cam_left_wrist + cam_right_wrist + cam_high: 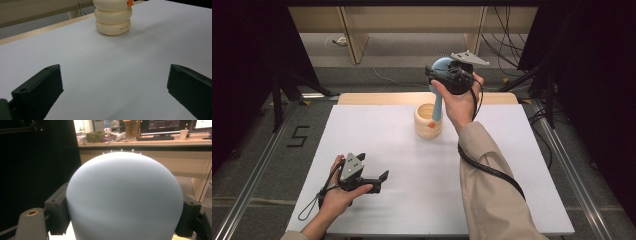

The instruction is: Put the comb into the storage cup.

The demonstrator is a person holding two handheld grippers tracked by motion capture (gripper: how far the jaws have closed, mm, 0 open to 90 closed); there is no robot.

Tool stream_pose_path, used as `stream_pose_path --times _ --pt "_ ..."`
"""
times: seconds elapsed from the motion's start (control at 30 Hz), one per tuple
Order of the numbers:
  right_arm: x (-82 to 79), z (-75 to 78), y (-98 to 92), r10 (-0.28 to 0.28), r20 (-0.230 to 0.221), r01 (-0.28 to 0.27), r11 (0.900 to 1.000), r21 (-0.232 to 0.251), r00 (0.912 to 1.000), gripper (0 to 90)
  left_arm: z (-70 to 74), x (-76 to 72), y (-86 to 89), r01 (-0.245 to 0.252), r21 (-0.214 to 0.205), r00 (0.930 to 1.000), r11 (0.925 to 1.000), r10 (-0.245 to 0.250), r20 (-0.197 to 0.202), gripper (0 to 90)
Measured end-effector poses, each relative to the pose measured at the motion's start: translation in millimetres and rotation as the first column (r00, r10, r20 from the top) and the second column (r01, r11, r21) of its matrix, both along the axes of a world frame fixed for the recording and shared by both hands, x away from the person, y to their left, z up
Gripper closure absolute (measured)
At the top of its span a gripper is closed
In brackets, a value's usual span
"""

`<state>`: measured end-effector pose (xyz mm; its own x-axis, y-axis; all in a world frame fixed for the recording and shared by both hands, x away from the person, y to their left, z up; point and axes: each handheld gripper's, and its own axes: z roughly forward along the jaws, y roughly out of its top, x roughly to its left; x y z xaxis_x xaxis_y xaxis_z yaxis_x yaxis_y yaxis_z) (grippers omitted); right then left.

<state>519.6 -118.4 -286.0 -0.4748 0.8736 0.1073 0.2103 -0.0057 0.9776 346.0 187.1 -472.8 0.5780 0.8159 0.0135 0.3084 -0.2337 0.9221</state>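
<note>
High view: right gripper point(443, 75) held up over the far middle of the white table point(377, 130), jaws clamped on the round head of a light blue hairbrush point(440, 67). The bristle tips poke out past the head on the far side, and the handle hangs down with its lower end at or just inside the mouth of the cream ribbed holder point(428, 121). I can't tell whether the tip touches the rim or floor of the cup. The grip is on the head, not the handle, probably so the handle stays free to go straight down into the holder, or come straight up out of it.

Right gripper view: the pale blue dome of the brush head point(125, 197) sits wedged between the two black jaws, pads pressed on both sides and spread wide to span it. The gripper looks out level toward the desks beyond.

Right forearm raised, wrist cocked up, palm toward the camera, cable trailing down the sleeve.

Left gripper point(379, 180) rests low at the near left of the table, well apart from the holder, idle. In the left gripper view its jaws are spread wide with nothing between them, aimed across bare tabletop at the holder point(113, 21). An orange tag point(130, 3) shows at the holder's upper edge. The left hand wraps the gripper body, forearm flat and low.
</note>
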Motion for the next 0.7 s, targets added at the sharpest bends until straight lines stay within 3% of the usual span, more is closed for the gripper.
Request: stream_pose_path --times 0.7 --pt "6.5 -5.9 4.5 -0.001 0.033 0.001 1.0000 0.001 0.9994 20.8 -1.1 0.4 -0.1 -0.003 -0.001 1.0000 1.0000 0.003 -0.004 0.0"
